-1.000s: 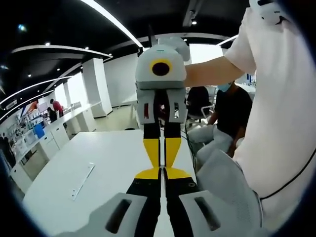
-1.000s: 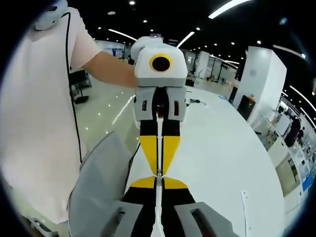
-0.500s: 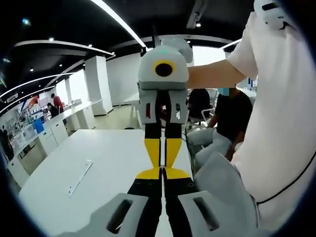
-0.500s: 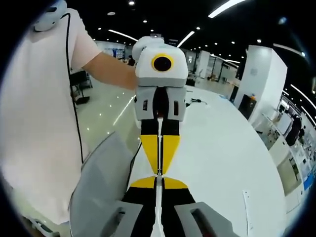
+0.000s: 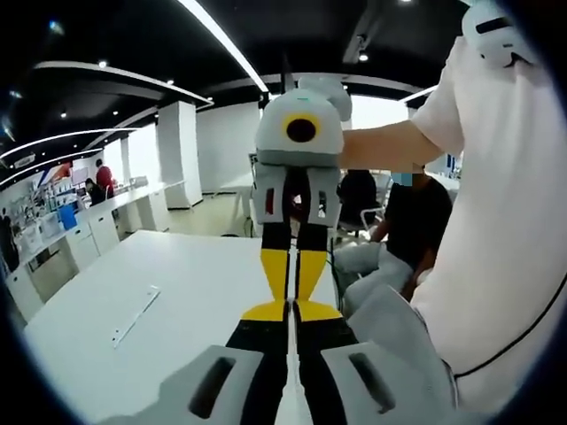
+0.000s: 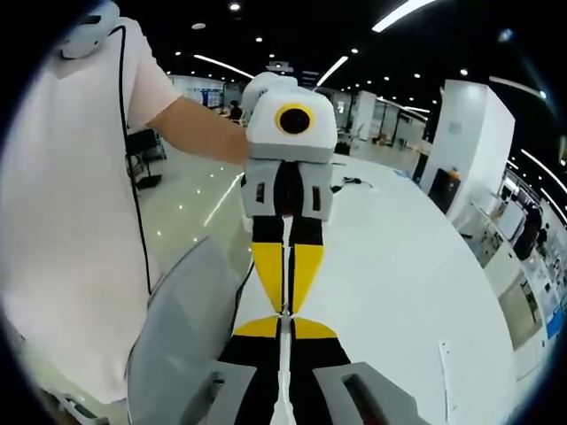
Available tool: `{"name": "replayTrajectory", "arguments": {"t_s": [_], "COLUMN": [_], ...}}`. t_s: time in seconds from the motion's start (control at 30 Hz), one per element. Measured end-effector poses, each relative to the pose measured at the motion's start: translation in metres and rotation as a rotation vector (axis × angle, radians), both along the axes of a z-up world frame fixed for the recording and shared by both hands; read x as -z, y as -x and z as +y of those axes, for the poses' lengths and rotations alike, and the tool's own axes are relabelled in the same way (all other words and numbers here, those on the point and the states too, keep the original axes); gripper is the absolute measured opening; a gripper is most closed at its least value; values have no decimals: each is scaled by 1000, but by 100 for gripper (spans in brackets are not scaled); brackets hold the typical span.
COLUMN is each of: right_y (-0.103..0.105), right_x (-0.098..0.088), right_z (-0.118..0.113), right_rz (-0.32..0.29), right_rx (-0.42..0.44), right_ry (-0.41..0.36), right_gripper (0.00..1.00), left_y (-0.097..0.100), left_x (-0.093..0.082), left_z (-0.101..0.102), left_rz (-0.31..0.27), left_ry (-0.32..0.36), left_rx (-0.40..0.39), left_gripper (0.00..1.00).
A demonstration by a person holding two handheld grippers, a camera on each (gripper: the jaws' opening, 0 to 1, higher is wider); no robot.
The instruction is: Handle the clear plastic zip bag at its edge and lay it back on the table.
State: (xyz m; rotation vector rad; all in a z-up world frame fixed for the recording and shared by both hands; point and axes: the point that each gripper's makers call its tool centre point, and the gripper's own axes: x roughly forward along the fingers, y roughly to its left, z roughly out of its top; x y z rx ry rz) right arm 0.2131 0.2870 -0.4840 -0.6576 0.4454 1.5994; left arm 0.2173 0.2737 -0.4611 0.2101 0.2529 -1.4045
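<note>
My two grippers face each other tip to tip above a white table (image 5: 186,283). In the right gripper view a thin pale line, the clear zip bag (image 6: 285,376) seen edge-on, runs between my right gripper's (image 6: 285,317) shut jaws and on into the left gripper (image 6: 285,305) opposite, whose yellow fingers are pressed together. In the left gripper view my left gripper (image 5: 291,312) is shut, its tips meeting the right gripper's (image 5: 292,299) closed yellow fingers. Most of the bag is too thin to make out.
A person in a white shirt (image 5: 505,230) holds both grippers. A grey chair back (image 6: 182,336) stands at the table edge below them. A narrow white strip (image 5: 135,315) lies flat on the table. Another person in black (image 5: 416,208) sits behind.
Both views have drifted slightly; the facing gripper sits a little higher and to the right in each. The jaws stay shut and tip to tip.
</note>
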Motion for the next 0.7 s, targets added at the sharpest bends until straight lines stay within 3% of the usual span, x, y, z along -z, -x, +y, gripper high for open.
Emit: {"name": "replayTrajectory", "arguments": {"t_s": [0.7], "right_y": [2], "right_x": [-2], "right_z": [1], "right_rz": [20], "right_rx": [3], "right_ry": [-15], "right_gripper": [0], "left_y": [2], "left_x": [0], "left_z": [2], "left_rz": [-15], "left_ry": [8], "left_rx": [4], "left_gripper": [0]}}
